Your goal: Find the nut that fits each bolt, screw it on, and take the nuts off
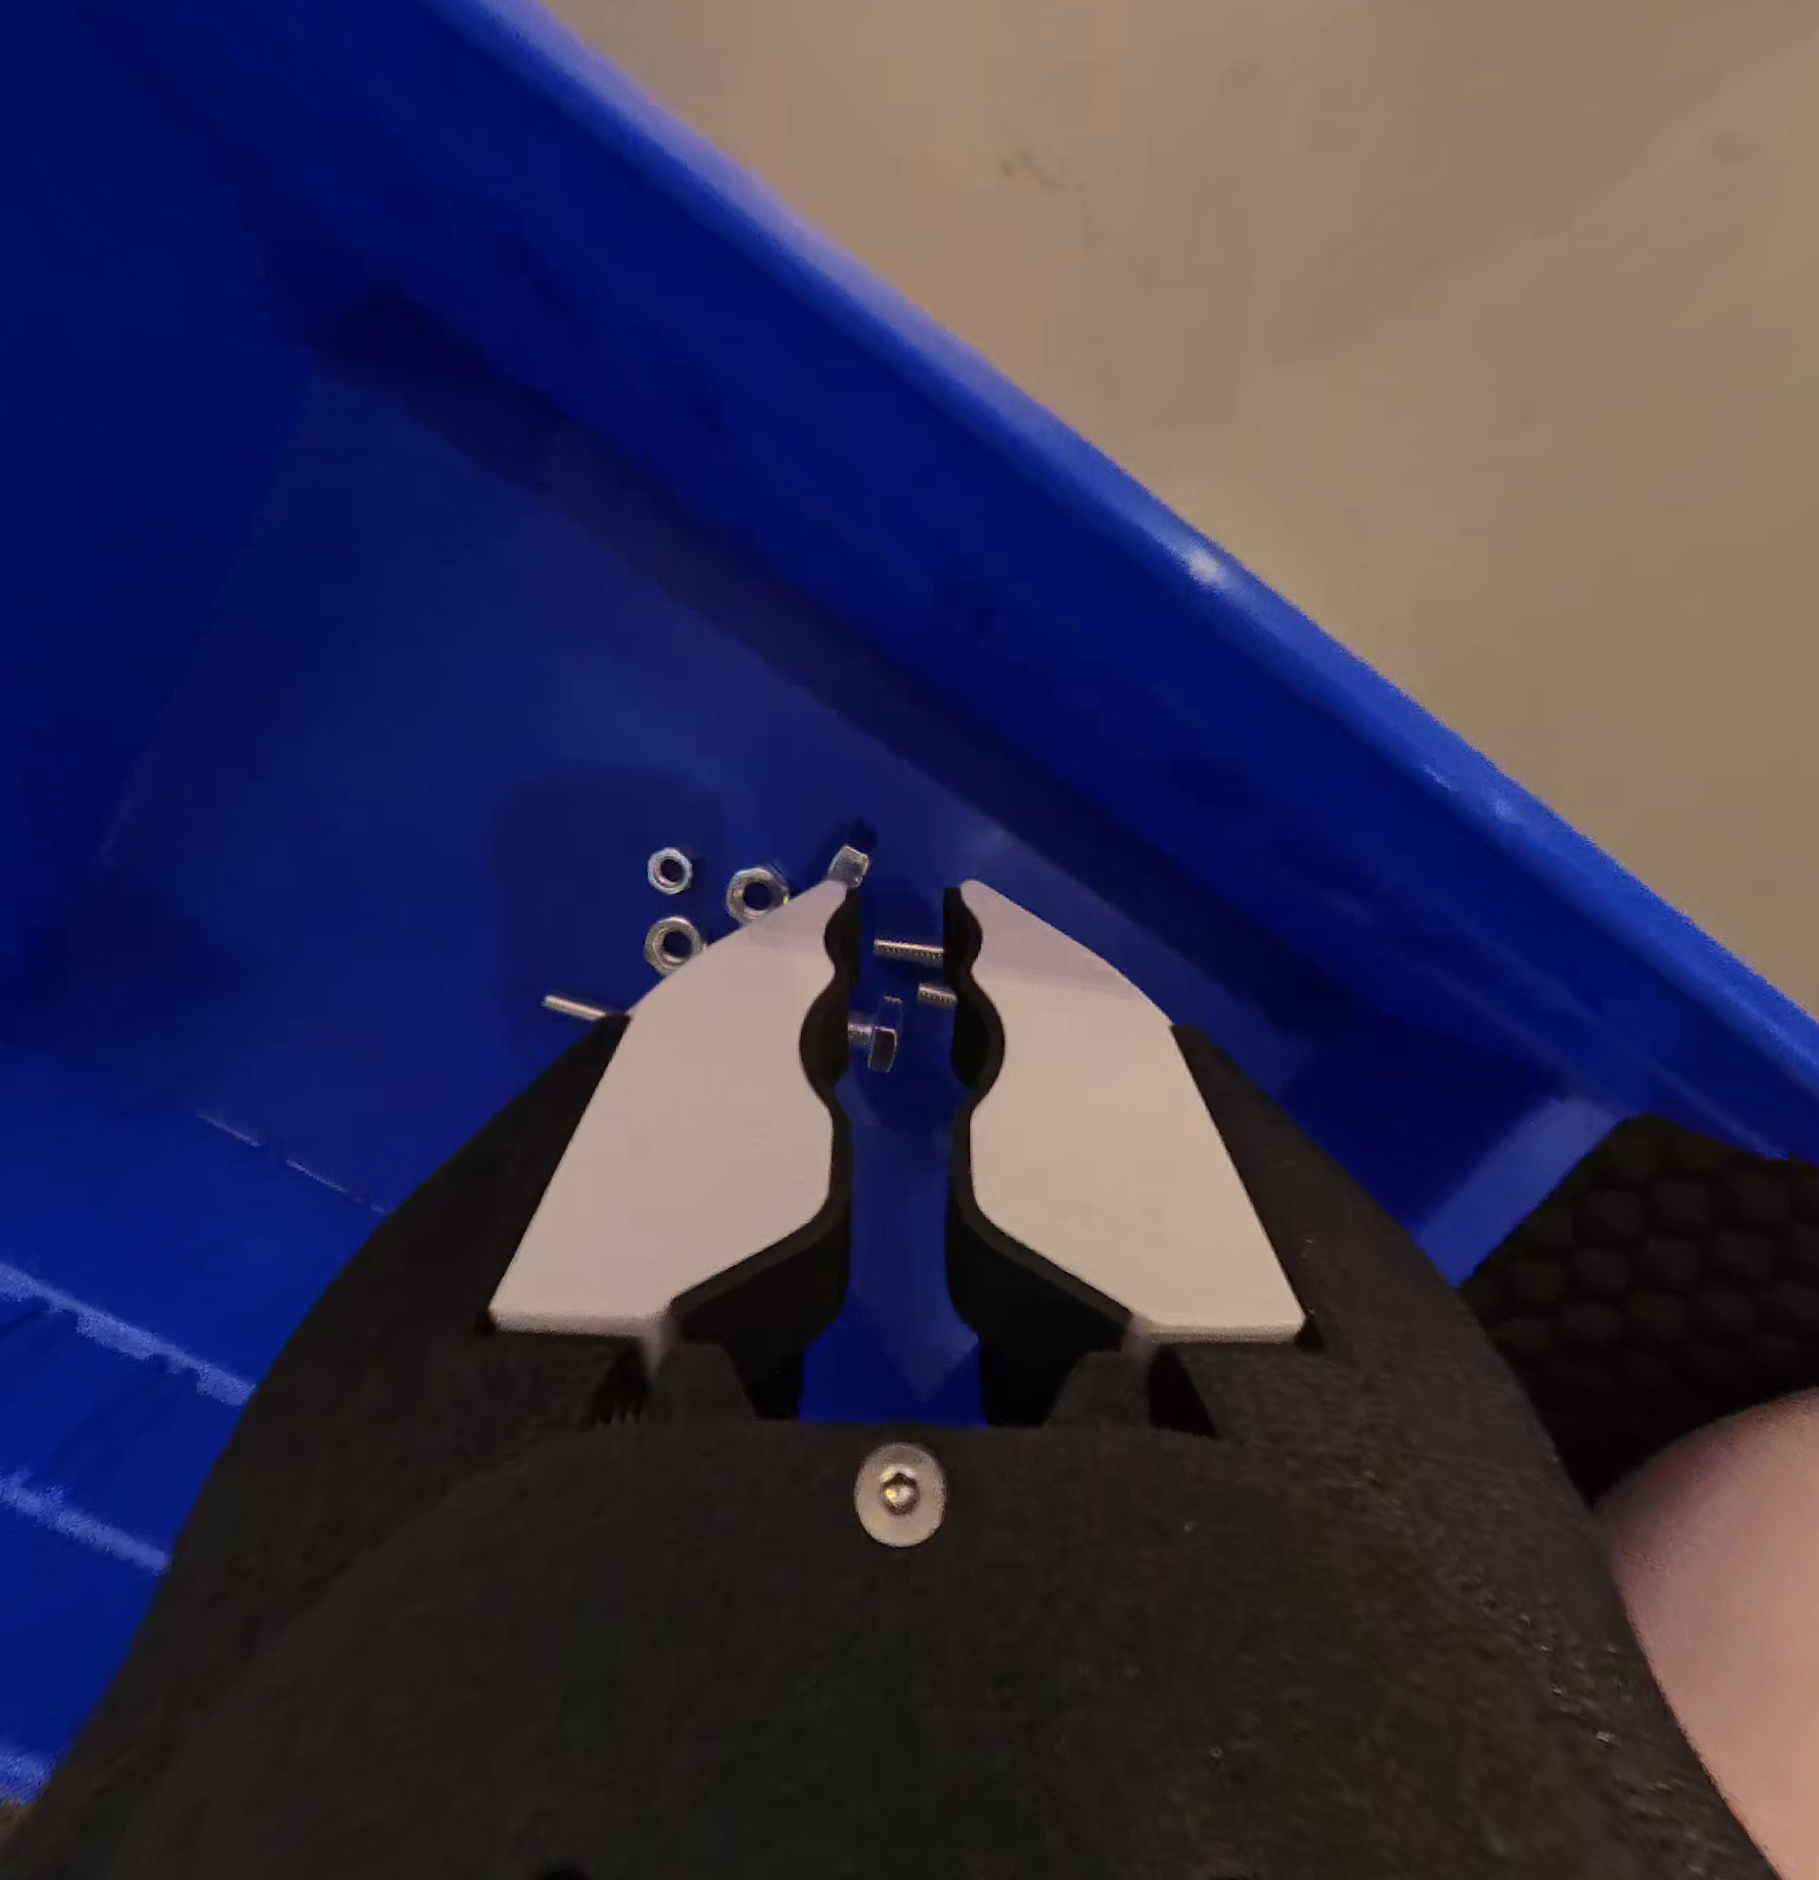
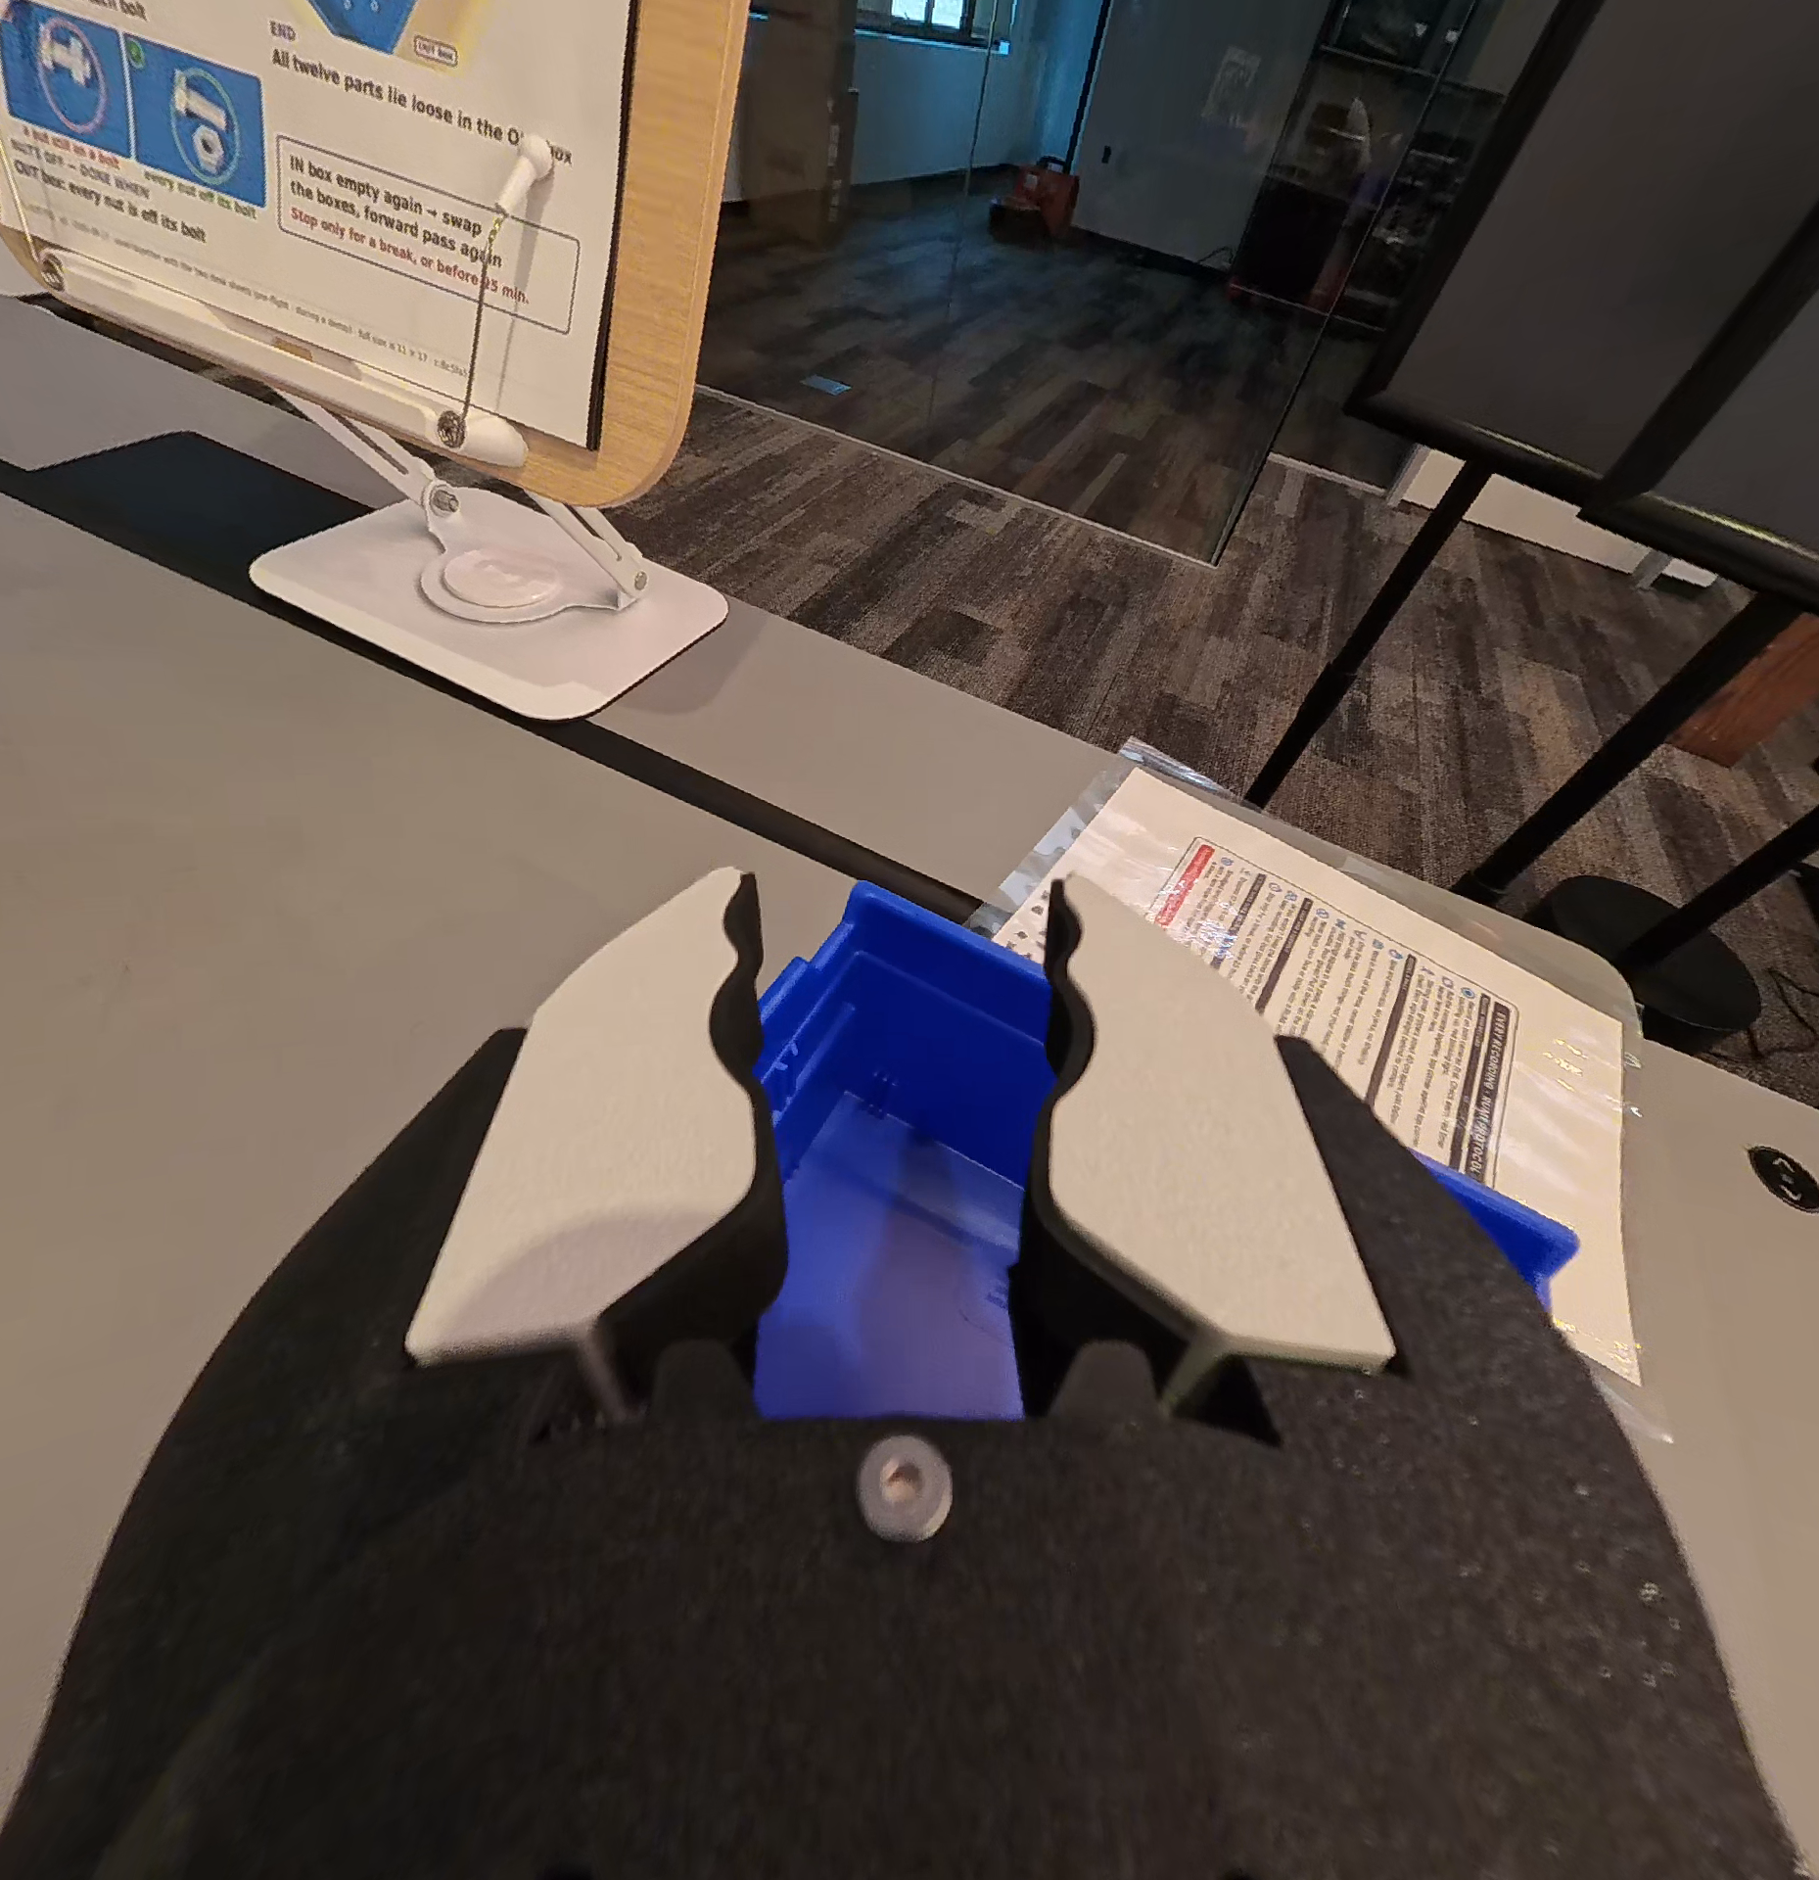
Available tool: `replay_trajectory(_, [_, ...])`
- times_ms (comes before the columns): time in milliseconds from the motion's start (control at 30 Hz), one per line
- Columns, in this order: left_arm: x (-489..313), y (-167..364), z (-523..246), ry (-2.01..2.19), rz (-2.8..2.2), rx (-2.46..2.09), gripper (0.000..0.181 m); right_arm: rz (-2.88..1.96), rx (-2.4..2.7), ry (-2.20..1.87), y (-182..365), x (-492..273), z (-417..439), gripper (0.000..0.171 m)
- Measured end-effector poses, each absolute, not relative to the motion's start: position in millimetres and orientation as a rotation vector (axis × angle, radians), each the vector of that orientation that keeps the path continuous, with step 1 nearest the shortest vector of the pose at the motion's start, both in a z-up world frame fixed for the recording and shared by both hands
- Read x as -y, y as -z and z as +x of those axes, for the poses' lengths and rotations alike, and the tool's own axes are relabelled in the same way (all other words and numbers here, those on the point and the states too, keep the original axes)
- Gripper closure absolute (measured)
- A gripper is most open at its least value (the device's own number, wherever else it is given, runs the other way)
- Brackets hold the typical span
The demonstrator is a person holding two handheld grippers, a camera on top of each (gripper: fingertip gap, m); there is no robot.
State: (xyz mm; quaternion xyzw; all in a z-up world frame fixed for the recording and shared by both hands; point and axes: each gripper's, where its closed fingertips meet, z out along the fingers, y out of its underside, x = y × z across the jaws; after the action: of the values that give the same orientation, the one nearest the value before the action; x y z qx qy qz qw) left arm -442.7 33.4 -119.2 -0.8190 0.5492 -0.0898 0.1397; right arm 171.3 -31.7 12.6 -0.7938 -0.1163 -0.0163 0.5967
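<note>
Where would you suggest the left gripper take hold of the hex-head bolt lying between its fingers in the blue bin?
Grip the hex-head bolt by its head, coming straight down from above. It lies on its side on the floor of the blue bin, and the open left gripper already straddles it. The short shank looks harder to pinch.

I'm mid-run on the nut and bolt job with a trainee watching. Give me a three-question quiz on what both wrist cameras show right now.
1. True or false: the left tongs are clamped on a bolt.
2. Multiple choice: in the left wrist view, the three loose nuts lie A) on the grey table, B) on the floor of the blue bin, C) on the paper sheet.
3. Fill in: in the right wrist view, the right tongs are open, with a second blue ____ seen between them.

Key: 1 false, they are open with the hex-head bolt lying loose between them; 2 B; 3 bin.
</note>
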Motion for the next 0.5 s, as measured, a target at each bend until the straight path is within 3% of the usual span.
replay_trajectory(133, [-41, 135, -447, 0.186, -2.432, -1.591, 0.174, -1.858, 0.284, 0.032, -8, 30, 168, 0.118])
replay_trajectory(500, [-39, 127, -438, 0.215, -2.277, -1.678, 0.174, -1.873, 0.300, 0.032, -4, 29, 167, 0.118])
